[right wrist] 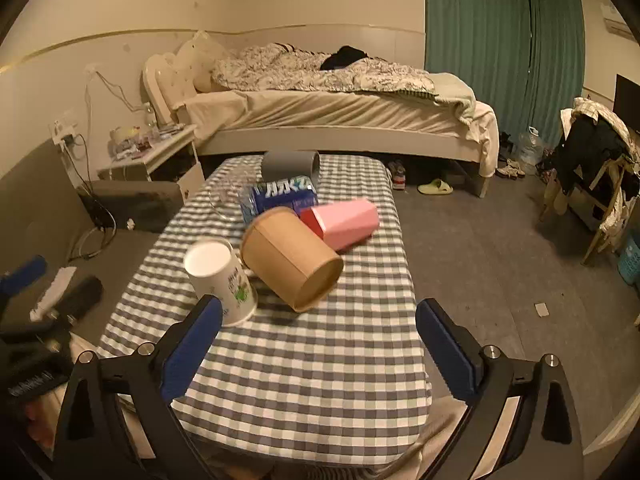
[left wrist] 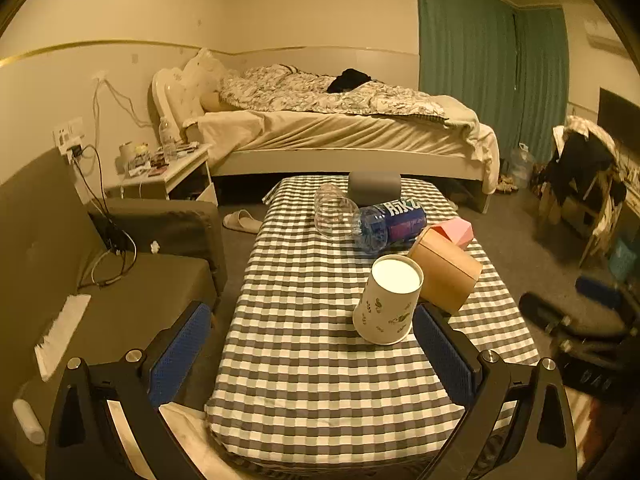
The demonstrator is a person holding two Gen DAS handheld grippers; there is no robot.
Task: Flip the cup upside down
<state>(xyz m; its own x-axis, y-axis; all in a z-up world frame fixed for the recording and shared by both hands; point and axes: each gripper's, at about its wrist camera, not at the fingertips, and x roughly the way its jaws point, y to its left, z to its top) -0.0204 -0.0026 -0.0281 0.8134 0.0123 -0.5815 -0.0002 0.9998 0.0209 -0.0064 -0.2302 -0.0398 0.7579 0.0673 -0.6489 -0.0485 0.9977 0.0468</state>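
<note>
In the right wrist view, the white paper cup (right wrist: 222, 284) has its lower rim hidden behind a blue pad of the right gripper (right wrist: 319, 334), at about 7 o'clock from the brown paper tub (right wrist: 290, 258). The clear glass (right wrist: 228, 196) at 11 o'clock from that tub is too faint to outline (its far side melts into the checked cloth), and the water bottle (right wrist: 280, 198) is half covered by the tub. In the left wrist view the pink cup (left wrist: 456, 230) shows only a corner behind the tub, and the tabletop (left wrist: 320, 400) is cut off at 6 o'clock.

The near half of the checked surface (right wrist: 304, 380) lies bare. Farther on, a paper cup (right wrist: 220, 280) and a brown tub (right wrist: 292, 256) touch, blocking passage between them. Behind crowd a pink cup (right wrist: 344, 220) and a bottle (right wrist: 280, 198).
</note>
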